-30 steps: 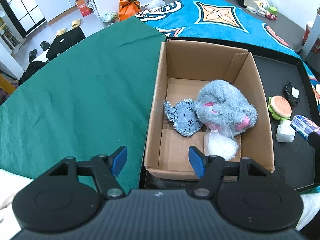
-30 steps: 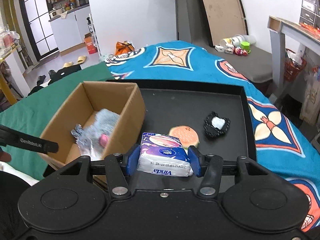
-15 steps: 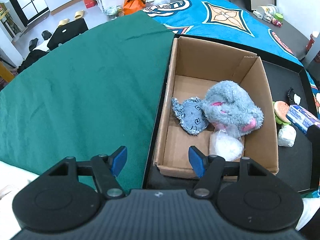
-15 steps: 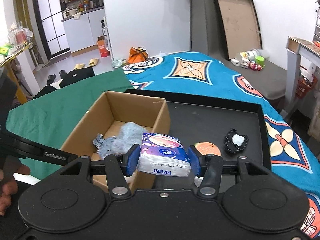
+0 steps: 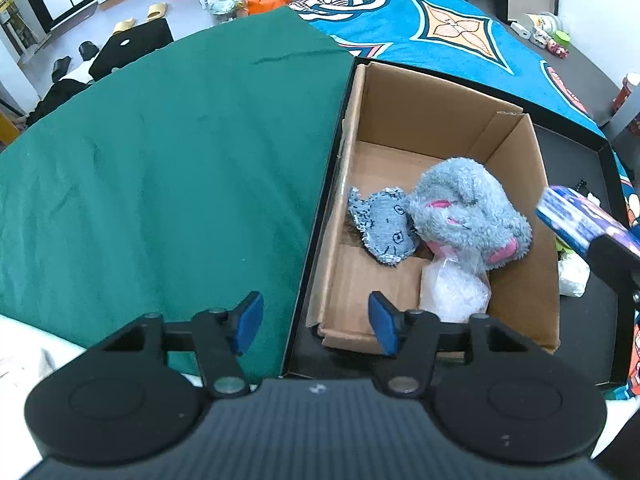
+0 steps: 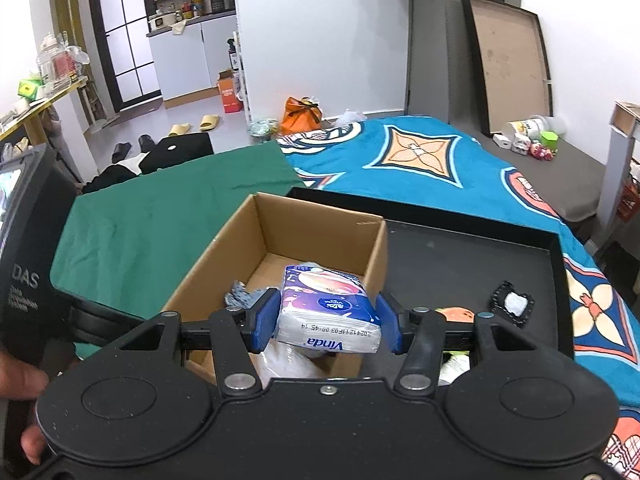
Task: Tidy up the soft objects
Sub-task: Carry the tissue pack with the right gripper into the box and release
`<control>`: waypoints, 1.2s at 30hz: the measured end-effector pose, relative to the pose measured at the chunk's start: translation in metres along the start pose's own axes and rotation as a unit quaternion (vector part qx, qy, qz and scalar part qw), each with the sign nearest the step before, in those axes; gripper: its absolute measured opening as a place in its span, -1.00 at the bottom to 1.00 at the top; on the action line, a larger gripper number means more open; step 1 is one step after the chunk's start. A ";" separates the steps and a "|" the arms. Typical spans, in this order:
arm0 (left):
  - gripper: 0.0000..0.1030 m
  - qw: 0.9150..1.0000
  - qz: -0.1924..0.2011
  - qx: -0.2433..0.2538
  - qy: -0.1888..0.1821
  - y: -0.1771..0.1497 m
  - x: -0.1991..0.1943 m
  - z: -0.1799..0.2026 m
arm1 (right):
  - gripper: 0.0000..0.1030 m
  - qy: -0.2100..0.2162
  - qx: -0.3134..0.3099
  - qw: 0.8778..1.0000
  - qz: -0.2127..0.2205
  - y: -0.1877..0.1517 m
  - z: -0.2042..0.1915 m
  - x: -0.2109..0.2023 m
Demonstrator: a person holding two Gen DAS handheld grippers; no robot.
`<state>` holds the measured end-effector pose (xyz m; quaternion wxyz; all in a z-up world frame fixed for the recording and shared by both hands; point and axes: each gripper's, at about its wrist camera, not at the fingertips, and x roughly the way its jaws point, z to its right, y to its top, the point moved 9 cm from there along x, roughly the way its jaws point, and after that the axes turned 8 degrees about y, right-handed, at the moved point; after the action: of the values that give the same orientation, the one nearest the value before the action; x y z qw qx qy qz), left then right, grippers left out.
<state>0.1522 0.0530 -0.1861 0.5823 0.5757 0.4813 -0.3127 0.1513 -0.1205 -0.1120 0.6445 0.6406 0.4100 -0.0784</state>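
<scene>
- The right gripper [image 6: 327, 322] has its jaws pinching a tissue pack [image 6: 328, 309] by its two short sides; the blue pads press flat against the wrapper, so the soft pack sits level with its label facing the camera; a grip across the narrow width looks chosen because the pack yields and a wider hold would crumple it.
- The pack hangs above the near end of the cardboard box [image 6: 280, 220], over its open top and touching nothing in it; I judge this to be the carry-and-drop step, with release the likely next move.
- In the left wrist view the same pack [image 5: 576, 216] comes in over the box's right wall, above the grey plush toy [image 5: 468, 212].
- The box already holds the plush toy, a denim pouch [image 5: 384, 226] touching it on the left, and a clear plastic bag [image 5: 452, 292] near the front wall; the soft things are being gathered in one container, and bare cardboard remains at the far end.
- The left gripper [image 5: 312, 322] has its jaws spread wide with nothing between them; it hovers by the box's near left corner, over the edge of the black tray [image 5: 592, 320], seemingly kept clear of the drop.
- A burger toy [image 6: 456, 314] and a small black-edged item [image 6: 512, 304] lie on the tray right of the box, so the sorting looks unfinished.
</scene>
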 end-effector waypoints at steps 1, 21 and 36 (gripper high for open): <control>-0.18 1.000 0.000 -0.001 -0.002 0.000 0.000 0.000 | 0.00 0.003 -0.001 1.000 0.000 0.001 -0.003 0.001; -0.81 0.999 0.002 -0.034 -0.037 0.002 0.007 -0.008 | 0.00 0.037 -0.009 0.999 0.001 0.020 -0.033 0.023; -0.75 0.999 -0.011 -0.032 -0.030 0.001 0.009 -0.006 | 0.31 0.050 0.022 0.998 -0.007 0.003 -0.015 0.013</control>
<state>0.1554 0.0609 -0.1931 0.6111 0.5417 0.4794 -0.3213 0.1558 -0.1012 -0.1157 0.6083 0.6551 0.4442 -0.0603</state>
